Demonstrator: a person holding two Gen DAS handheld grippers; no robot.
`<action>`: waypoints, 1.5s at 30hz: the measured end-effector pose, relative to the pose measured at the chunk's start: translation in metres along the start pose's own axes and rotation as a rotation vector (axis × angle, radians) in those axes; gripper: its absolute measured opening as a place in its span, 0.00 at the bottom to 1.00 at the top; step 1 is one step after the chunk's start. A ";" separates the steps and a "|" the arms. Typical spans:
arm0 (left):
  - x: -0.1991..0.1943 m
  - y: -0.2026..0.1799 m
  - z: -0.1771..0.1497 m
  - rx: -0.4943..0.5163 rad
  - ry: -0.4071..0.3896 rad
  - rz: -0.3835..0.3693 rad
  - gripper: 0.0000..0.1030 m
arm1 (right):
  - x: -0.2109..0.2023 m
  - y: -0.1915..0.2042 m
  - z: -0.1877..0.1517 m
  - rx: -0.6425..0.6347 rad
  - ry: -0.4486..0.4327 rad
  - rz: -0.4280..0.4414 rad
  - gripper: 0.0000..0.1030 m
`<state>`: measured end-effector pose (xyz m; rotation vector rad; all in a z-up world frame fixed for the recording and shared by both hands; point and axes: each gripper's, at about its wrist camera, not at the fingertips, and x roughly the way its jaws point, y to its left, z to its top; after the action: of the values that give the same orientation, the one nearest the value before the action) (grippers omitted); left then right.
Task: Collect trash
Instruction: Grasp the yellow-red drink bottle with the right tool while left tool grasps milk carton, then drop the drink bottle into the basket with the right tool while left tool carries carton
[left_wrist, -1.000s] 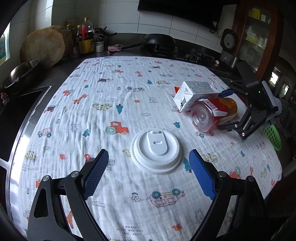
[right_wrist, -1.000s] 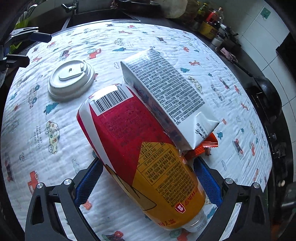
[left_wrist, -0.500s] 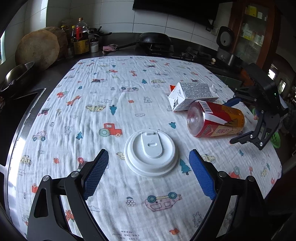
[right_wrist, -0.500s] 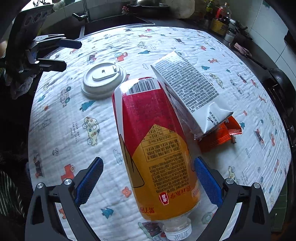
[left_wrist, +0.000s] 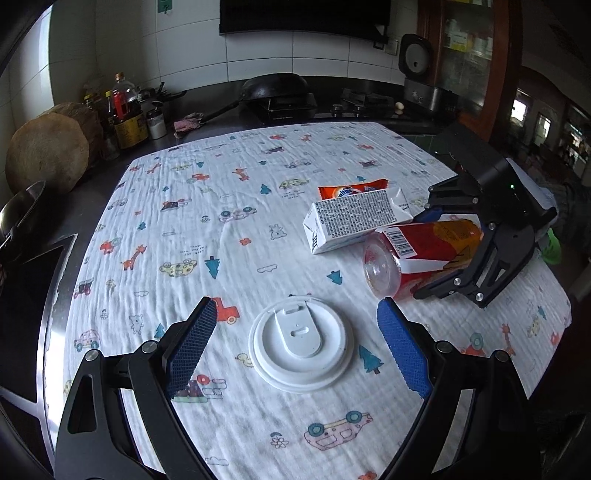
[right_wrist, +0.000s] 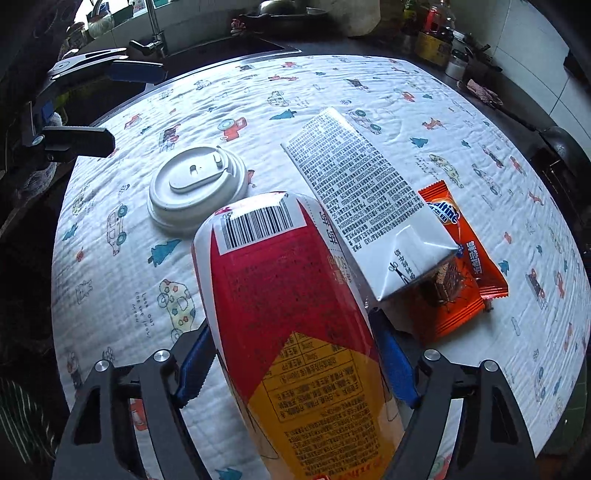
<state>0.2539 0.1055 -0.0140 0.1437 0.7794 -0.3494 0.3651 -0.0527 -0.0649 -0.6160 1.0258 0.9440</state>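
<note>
A red and yellow plastic bottle (right_wrist: 288, 295) lies on its side on the patterned cloth. My right gripper (right_wrist: 291, 325) straddles it; the jaws are closing and both blue pads sit against its sides. Against the bottle rests a white drink carton (right_wrist: 362, 199), partly covering an orange snack wrapper (right_wrist: 458, 280). A white cup lid (left_wrist: 299, 347) lies flat just ahead of my left gripper (left_wrist: 295, 302), which hangs open above the cloth with nothing between its fingers. In the left wrist view the bottle (left_wrist: 417, 251) sits inside the right gripper (left_wrist: 424, 254).
The cloth (left_wrist: 240, 206) covers a dark counter. A sink (left_wrist: 26, 266) is at the left, with round boards (left_wrist: 48, 155) and condiment bottles (left_wrist: 125, 110) behind it. A wok (left_wrist: 273, 86) and stove stand at the back. A green basket (left_wrist: 552, 247) shows past the right edge.
The right jaws have drawn in from wide apart until the pads meet the bottle. The bottle has swung round beside the carton. My left gripper has lifted and rolled slightly, staying open.
</note>
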 end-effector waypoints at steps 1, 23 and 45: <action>0.003 -0.004 0.003 0.028 -0.001 -0.007 0.85 | -0.004 0.001 -0.004 0.011 -0.005 0.004 0.67; 0.099 -0.082 0.049 0.536 0.117 -0.164 0.85 | -0.103 0.012 -0.128 0.421 -0.167 -0.074 0.66; 0.096 -0.113 0.052 0.424 0.116 -0.193 0.69 | -0.195 -0.087 -0.285 0.858 -0.212 -0.432 0.66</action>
<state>0.3110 -0.0377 -0.0456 0.4920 0.8277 -0.6925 0.2786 -0.3926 -0.0039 -0.0015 0.9440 0.1323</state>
